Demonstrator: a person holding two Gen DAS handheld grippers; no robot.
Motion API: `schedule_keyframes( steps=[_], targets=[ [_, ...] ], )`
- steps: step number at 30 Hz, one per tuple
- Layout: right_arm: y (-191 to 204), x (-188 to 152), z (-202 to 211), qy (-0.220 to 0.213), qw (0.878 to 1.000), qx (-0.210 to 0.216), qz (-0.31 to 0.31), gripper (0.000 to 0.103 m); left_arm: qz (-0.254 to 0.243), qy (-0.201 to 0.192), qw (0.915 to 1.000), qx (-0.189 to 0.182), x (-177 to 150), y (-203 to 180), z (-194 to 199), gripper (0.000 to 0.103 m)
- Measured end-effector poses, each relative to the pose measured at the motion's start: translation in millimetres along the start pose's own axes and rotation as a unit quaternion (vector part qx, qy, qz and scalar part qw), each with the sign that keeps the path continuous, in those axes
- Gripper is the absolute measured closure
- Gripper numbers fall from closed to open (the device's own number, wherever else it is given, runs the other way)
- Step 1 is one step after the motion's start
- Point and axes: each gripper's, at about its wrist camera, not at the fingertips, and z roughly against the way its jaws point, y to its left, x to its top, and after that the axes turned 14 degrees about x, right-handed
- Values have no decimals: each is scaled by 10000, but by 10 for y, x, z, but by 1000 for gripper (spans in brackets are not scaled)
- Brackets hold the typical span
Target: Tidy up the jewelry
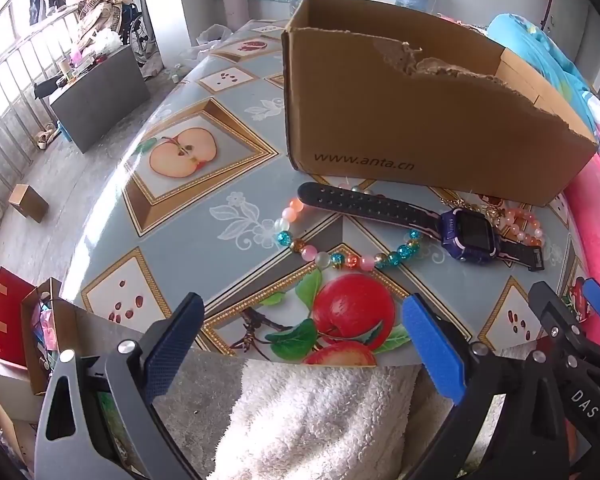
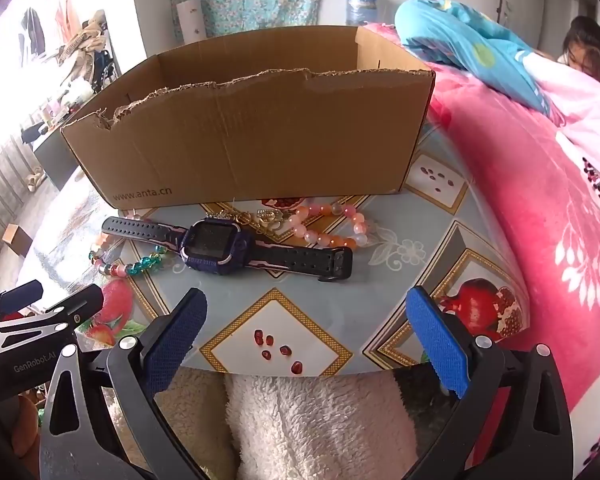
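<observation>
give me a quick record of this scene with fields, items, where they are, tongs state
surface: table with fruit-print cover
container: cardboard box, open top, torn front edge, at the back
watch: purple watch lying flat in front of the box
beads: multicolour bracelet partly under the watch strap; pink-orange bracelet beside the watch
left tongs: open, empty
right tongs: open, empty

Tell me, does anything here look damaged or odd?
Yes. The brown cardboard box has a ragged, torn top edge on its near wall, lowest near its left corner. The purple smartwatch lies across the multicoloured bead bracelet.
</observation>
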Motion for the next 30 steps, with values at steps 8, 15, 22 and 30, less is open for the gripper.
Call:
schedule_keyframes(
  steps=[8, 15, 22, 30],
  targets=[
    [32, 4, 8, -14, 10000, -16, 15, 7, 23, -11, 10000, 9, 3, 28, 1, 6],
    [42, 9, 22, -36, 10000, -25, 13, 7, 29, -23, 10000, 3, -6, 59, 4, 6],
    [43, 16, 44, -38, 10000, -20, 10, 7, 39, -35, 10000, 11, -12, 82, 9, 6],
    [44, 14, 45, -40, 10000, -20, 11, 7, 69, -66, 9999, 40, -12, 124, 33, 6]
  ],
)
